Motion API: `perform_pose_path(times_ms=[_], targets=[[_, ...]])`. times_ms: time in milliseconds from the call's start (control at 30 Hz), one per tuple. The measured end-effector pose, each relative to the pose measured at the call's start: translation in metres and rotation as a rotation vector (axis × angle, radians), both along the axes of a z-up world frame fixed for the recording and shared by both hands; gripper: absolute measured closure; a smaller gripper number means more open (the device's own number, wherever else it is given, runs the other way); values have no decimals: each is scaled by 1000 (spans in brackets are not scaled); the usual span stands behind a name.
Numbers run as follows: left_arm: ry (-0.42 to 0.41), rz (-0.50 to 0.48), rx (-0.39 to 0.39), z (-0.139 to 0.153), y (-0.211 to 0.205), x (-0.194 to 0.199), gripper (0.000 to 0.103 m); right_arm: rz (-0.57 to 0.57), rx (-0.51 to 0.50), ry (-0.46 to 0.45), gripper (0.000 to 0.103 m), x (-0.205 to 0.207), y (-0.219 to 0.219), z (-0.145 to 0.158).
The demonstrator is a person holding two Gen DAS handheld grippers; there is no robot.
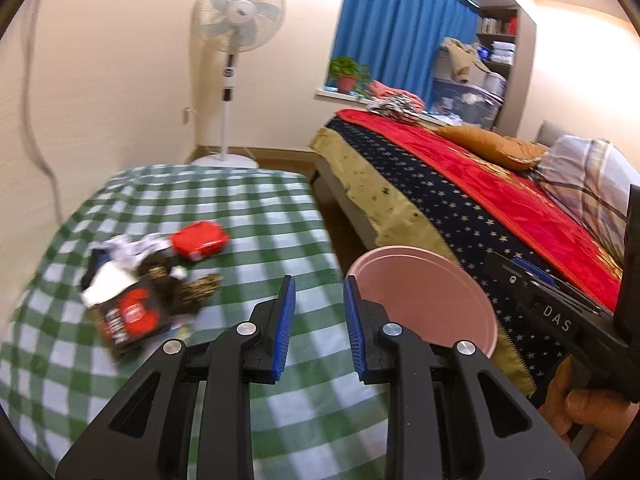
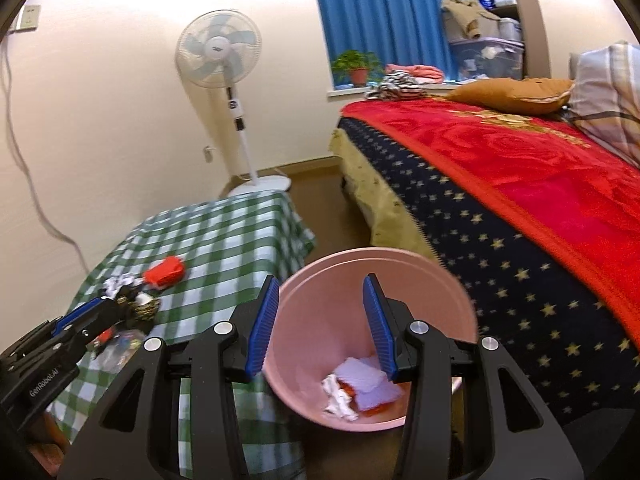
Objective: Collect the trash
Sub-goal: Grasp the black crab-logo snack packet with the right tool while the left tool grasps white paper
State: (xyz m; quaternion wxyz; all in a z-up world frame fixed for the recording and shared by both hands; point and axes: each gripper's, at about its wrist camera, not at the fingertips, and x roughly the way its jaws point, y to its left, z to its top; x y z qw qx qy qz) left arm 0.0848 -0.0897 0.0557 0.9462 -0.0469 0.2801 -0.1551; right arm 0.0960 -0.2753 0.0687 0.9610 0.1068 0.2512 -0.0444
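L gripper (image 1: 319, 292): jaws a bit apart, nothing btwn the blue pads, hovering over the green-check table (image 1: 248, 208). R gripper (image 2: 320, 308): jaws wider apart, also empty, poised right above the mouth of the pink bin (image 2: 404, 264), which stands on the floor btwn table and bed (image 2: 520, 200).

Progress, judging by what lies where: partly done. Bin already holds a few bits – white crumpled tissue, a pale flat wrapper, something orange-red under it (image 2: 362, 388). Left to do: the trash pile on the table (image 1: 132, 280) – dark packet w/ red print, white crumpled paper, a brownish patterned scrap, plus a red packet (image 1: 199, 240) at the pile's far edge. Pics are blurry there, so exact items can't be told.

Relative to tongs: pile sits ahead and left of the L gripper, near but not touching; from the right wrist view the L gripper's tips show close beside the pile. R gripper is well apart from it, w/ the bin directly under its jaws.
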Motion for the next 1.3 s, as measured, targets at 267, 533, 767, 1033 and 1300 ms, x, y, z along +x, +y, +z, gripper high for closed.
perform_pose_path(times_ms=[267,533,767,1033,1300], targets=[[33,161,-25,-20,60,-14,78,136,27,-6,64,3,40,-4],[39,319,-54,-32,112,-3,78,260,93,-3,70,20,84,-11],[41,450,-91,-40,151,10,78,378,105,20,70,44,131,-25],[65,513,-94,-53,166,24,79,473,140,75,70,76,173,-48],[88,532,-134,-65,181,43,79,549,185,124,69,102,197,-67]])
